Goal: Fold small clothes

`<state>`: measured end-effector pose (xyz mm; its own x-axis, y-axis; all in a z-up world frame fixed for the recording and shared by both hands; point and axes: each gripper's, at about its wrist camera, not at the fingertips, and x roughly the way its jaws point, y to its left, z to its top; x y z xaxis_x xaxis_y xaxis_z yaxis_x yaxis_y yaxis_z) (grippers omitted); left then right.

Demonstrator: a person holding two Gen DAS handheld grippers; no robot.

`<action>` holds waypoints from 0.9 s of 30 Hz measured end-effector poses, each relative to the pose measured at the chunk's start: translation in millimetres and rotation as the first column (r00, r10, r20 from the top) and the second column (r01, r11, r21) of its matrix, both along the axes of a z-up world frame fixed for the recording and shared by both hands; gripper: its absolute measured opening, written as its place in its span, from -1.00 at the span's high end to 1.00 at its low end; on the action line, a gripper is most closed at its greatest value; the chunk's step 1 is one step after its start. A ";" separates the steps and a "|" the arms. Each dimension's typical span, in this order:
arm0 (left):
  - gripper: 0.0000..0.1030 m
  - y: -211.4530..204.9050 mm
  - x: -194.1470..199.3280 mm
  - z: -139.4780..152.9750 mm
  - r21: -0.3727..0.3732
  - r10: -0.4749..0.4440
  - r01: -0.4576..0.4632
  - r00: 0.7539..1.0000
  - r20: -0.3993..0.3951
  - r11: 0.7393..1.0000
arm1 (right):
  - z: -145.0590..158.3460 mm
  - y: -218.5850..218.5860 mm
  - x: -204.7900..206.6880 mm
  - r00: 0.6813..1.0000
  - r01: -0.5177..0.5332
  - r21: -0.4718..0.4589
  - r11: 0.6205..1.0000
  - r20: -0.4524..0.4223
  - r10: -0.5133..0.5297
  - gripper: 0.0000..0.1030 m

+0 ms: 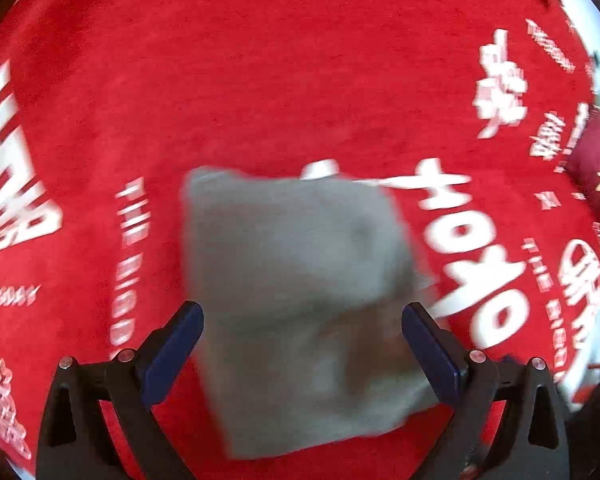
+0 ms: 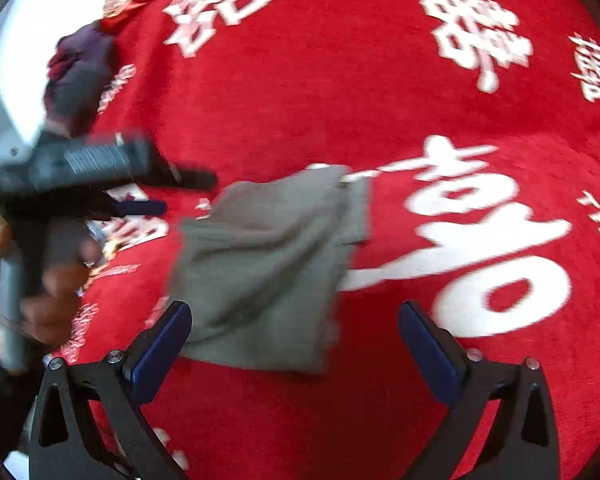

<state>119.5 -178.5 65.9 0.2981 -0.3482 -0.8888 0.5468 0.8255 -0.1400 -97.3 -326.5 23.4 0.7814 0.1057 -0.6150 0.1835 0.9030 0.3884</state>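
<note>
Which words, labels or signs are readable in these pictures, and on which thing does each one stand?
"THE": small white print at the right edge of the red cloth, right wrist view.
Large white signs on the red cloth: seemingly Chinese characters, too blurred to read surely.
Small white lines of print: begin with something like "THE", the rest is blurred.
Grey folded garment: no text seen.
Pale striped label on the left gripper: unreadable.

We see the left gripper with fingers spread wide above a folded grey cloth lying on the red blanket.
</note>
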 end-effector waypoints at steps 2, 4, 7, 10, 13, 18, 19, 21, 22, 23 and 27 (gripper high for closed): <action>-0.94 30.6 4.8 -12.0 -0.006 0.071 -0.071 0.997 -0.002 0.997 | 5.9 15.3 8.9 1.000 -0.013 -0.013 1.000 0.008 0.013 -0.99; -0.94 57.8 15.1 -27.1 0.008 0.171 -0.171 0.984 -0.046 0.985 | 11.4 30.8 18.4 1.000 -0.011 -0.088 0.996 0.000 0.011 -0.99; -0.93 62.5 18.6 -38.7 0.034 0.199 -0.197 0.978 -0.056 0.980 | 20.2 40.0 21.7 1.000 0.001 -0.160 0.987 -0.014 -0.003 -0.99; -0.93 29.7 0.5 -46.0 0.094 0.138 -0.137 0.990 0.001 0.986 | 31.8 34.9 12.1 0.999 0.030 -0.203 0.979 -0.014 -0.034 -0.99; -0.88 -16.5 -40.7 -69.4 0.166 -0.081 0.090 0.995 -0.059 0.982 | 43.0 19.1 2.3 0.997 0.066 -0.221 0.973 -0.025 -0.073 -0.99; -0.89 11.5 -56.2 -64.0 0.058 -0.077 0.080 0.995 -0.057 0.995 | 60.4 17.2 5.5 0.999 -0.002 -0.270 0.963 -0.040 -0.010 -0.99; -0.89 23.6 -53.3 -63.0 0.031 -0.059 0.062 0.995 -0.078 0.998 | 60.2 23.2 12.9 0.998 -0.040 -0.286 0.957 -0.049 0.027 -0.99; -0.88 42.3 -49.8 -62.2 0.002 -0.031 0.032 0.994 -0.109 0.999 | 51.3 34.0 30.6 0.994 -0.101 -0.282 0.954 -0.079 0.082 -0.99; -0.88 51.4 -47.0 -61.5 -0.001 -0.013 0.013 0.994 -0.112 1.000 | 44.6 37.9 39.9 0.990 -0.126 -0.263 0.957 -0.100 0.103 -0.93; -0.88 61.3 -44.1 -61.1 0.004 0.006 -0.006 0.994 -0.107 1.000 | 36.4 42.3 49.6 0.984 -0.160 -0.234 0.959 -0.120 0.135 -0.86; -0.88 81.0 -39.9 -66.6 0.007 0.030 -0.029 0.993 -0.118 1.000 | -0.8 57.5 75.7 0.940 -0.258 -0.241 0.935 -0.284 0.186 -0.20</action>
